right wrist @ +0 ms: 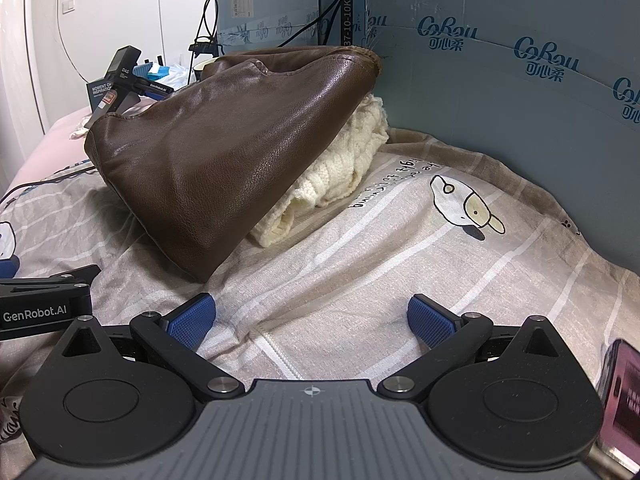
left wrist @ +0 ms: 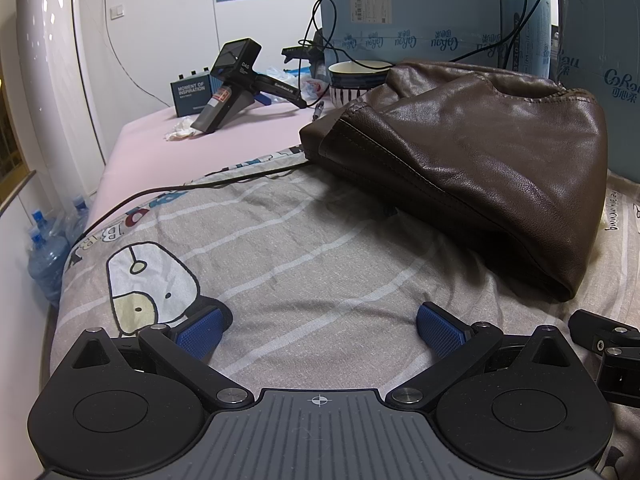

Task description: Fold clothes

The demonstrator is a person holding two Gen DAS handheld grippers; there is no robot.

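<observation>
A folded brown leather jacket [left wrist: 472, 160] lies on the cartoon-print bedsheet [left wrist: 320, 248], ahead and right of my left gripper [left wrist: 320, 330], which is open and empty just above the sheet. In the right wrist view the jacket [right wrist: 224, 152] rests partly on a folded cream knit sweater [right wrist: 340, 176]. My right gripper [right wrist: 312, 322] is open and empty over the sheet [right wrist: 400, 248], short of the jacket's near corner. The right gripper's body shows at the left view's right edge [left wrist: 608, 344]; the left gripper's body shows at the right view's left edge [right wrist: 40, 308].
Blue-grey cardboard boxes [right wrist: 500, 100] wall off the back and right. A spare handheld gripper [left wrist: 236, 84], a small blue box [left wrist: 192, 98], bowls [left wrist: 356, 80] and a black cable [left wrist: 200, 186] lie on the pink surface behind. Water bottles [left wrist: 48, 256] stand left. A phone [right wrist: 624, 396] lies near right.
</observation>
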